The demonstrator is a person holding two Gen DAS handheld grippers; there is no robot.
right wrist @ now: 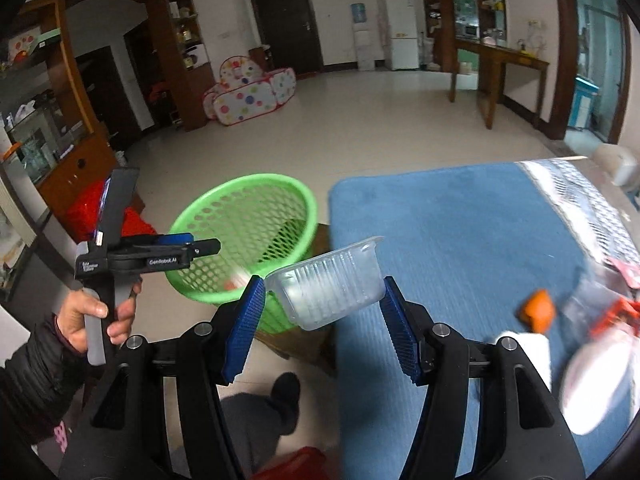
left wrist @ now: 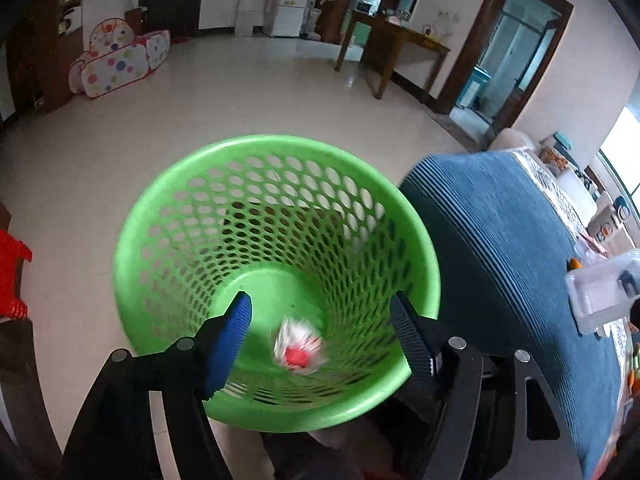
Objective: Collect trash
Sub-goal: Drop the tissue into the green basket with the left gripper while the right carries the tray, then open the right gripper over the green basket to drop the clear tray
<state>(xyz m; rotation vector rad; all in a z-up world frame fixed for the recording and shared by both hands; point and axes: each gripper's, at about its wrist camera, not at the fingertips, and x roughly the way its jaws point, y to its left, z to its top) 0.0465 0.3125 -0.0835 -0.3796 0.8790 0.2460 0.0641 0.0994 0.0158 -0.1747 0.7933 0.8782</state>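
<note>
In the left wrist view the left gripper [left wrist: 320, 312] hangs over the green basket [left wrist: 160, 216], which fills the middle of the frame. Its jaws stand apart with nothing between the pads. Below them, low in the basket's centre, a white and red piece of trash [left wrist: 298, 346] is smeared by motion blur; whether it rests on the bottom or is in the air cannot be told, nor what it is. The gripper's lower body runs off the bottom edge.

To the right a blue cloth [left wrist: 500, 248] covers a table whose far end is cut by the fisheye rim. At the right edge a clear plastic tub [left wrist: 600, 292] shows only in part.

In the right wrist view the right gripper [right wrist: 324, 300] holds that clear plastic tub [right wrist: 332, 280] tilted between its blue pads [right wrist: 244, 328], at the centre of the frame above the cloth's left edge. The left pad touches the tub's corner. The right pad sits just beside its wall; contact there is hard to judge.

At lower right, orange, red and white objects [right wrist: 538, 312] on the cloth [right wrist: 460, 220] are too blurred to name. At left a hand [right wrist: 88, 320] in a dark sleeve grips the other gripper [right wrist: 208, 246], seen side-on so its jaws cannot be read there, beside the basket [right wrist: 240, 184]. A leg and shoe show partly at bottom centre.
</note>
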